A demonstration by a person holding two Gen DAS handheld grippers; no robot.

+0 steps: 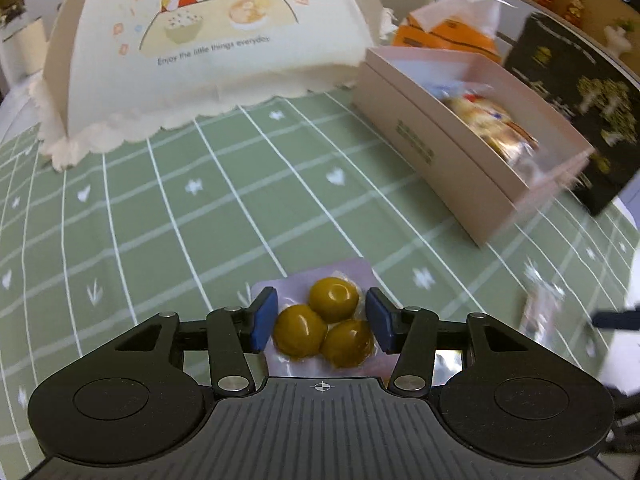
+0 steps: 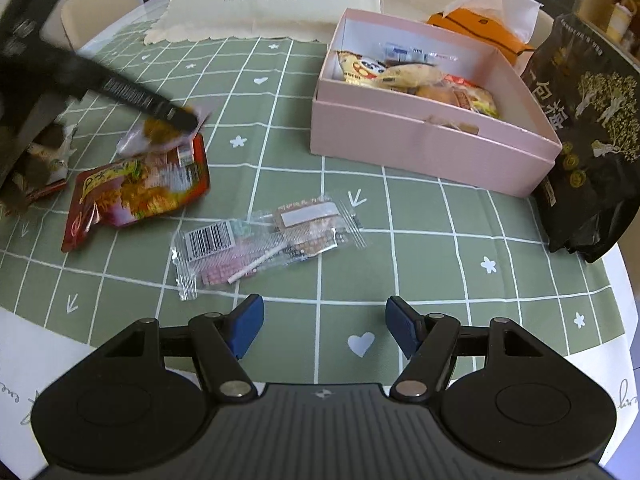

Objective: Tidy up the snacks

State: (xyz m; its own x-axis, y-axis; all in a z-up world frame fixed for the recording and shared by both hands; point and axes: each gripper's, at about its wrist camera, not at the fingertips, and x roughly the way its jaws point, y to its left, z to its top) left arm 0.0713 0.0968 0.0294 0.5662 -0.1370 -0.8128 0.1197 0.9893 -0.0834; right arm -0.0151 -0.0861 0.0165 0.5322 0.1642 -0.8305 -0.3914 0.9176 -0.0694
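Observation:
My left gripper (image 1: 320, 318) is shut on a clear packet of three olive-brown round snacks (image 1: 326, 326), held above the green checked tablecloth. In the right wrist view the same gripper (image 2: 176, 118) shows blurred at the left with the packet (image 2: 156, 132) over a red snack pouch (image 2: 136, 192). The pink box (image 1: 452, 160) holding several snacks stands to the right; it also shows in the right wrist view (image 2: 424, 148). My right gripper (image 2: 324, 328) is open and empty, low over the tablecloth, just short of a clear wafer packet (image 2: 264, 240).
A cream fabric food cover (image 1: 208, 52) stands at the back. An orange tissue box (image 2: 480, 28) and a black patterned bag (image 2: 588, 128) stand behind and right of the pink box. More wrapped snacks (image 2: 44, 160) lie at the far left. The table edge runs close at the right.

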